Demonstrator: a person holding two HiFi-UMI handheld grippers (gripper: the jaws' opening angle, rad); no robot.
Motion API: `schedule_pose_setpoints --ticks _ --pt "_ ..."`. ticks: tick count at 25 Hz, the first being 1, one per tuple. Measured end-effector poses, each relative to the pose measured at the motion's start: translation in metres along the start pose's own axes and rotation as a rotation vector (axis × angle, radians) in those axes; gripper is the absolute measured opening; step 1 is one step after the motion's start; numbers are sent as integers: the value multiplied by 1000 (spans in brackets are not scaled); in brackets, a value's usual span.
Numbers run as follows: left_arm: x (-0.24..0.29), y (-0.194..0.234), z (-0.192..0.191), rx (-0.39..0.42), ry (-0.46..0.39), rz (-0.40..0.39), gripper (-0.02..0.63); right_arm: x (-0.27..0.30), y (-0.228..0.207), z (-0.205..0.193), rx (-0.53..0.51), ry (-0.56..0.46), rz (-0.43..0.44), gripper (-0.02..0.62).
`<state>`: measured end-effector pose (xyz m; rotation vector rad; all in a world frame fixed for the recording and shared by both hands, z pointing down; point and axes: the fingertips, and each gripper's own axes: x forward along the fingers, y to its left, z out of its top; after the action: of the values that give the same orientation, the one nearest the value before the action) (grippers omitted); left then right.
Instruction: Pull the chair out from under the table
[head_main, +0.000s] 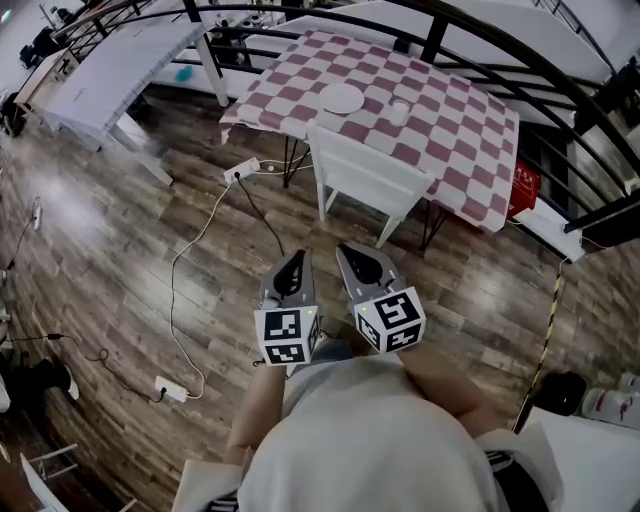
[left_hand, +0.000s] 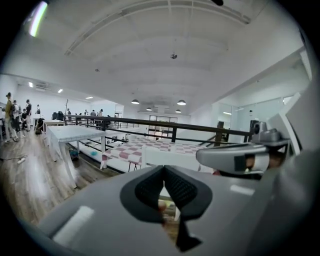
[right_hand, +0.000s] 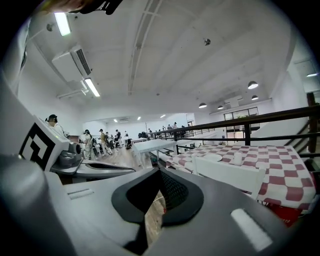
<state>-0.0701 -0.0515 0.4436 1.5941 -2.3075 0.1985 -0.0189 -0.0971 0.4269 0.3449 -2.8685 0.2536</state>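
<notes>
1. Underfoot, a brown wood-plank floor (head_main: 120, 250) fills most of the head view. A wide bare stretch of it lies between the person and the furniture.
2. Beyond that stretch stands a table under a red-and-white checked cloth (head_main: 450, 110), close to a dark railing.
3. At the table's near edge sits the white wooden chair (head_main: 365, 175). Its back faces the person and its seat is pushed in beneath the hanging cloth. By my reading it is still fully tucked in, so none of the pulling is done.
4. Low in the head view, the left gripper (head_main: 293, 262) and the right gripper (head_main: 352, 250) are held side by side and aimed toward the chair, well apart from it. In each gripper view the dark pads are clenched together on nothing, with only floor showing past them.
5. On the cloth rest a round white plate (head_main: 342, 98) and a small white cup (head_main: 399, 112) just beside it, both untouched.
6. What is left looks like the whole job: closing the gap, opening the jaws, taking hold of the chair's back rail, and drawing it clear of the table.
</notes>
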Motion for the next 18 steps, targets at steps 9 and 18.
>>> schedule_pose_setpoints --ticks 9,18 --pt "17 -8 10 33 -11 -74 11 -2 -21 1 30 -6 -97 -2" --pt "66 -6 36 72 -29 -138 11 26 -59 10 22 -17 -165 -2"
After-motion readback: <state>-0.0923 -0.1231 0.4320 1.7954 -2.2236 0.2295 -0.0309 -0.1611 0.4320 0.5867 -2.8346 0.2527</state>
